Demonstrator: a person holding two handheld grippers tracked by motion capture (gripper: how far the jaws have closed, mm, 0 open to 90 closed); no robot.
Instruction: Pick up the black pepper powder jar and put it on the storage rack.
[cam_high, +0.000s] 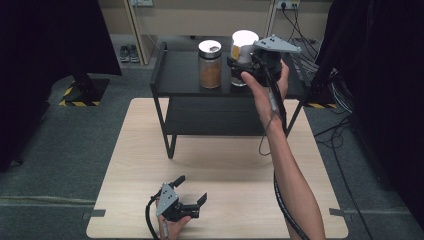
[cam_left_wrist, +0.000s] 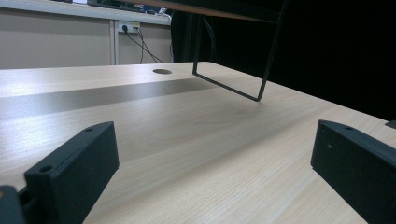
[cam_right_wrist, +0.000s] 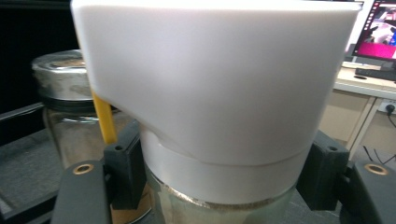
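Grip matters here: your right gripper (cam_high: 239, 70) is clamped on the white-lidded jar (cam_high: 243, 52), just right of the metal-lidded jar (cam_high: 210, 64) on the shelf (cam_high: 185, 80). Lower it level, avoiding that neighbour.

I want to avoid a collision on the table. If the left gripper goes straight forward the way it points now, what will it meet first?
The left gripper rests low on the wooden table, jaws open. Ahead lies bare tabletop; the first thing in its line looks like the black rack's foot bar, though depth is hard to judge.
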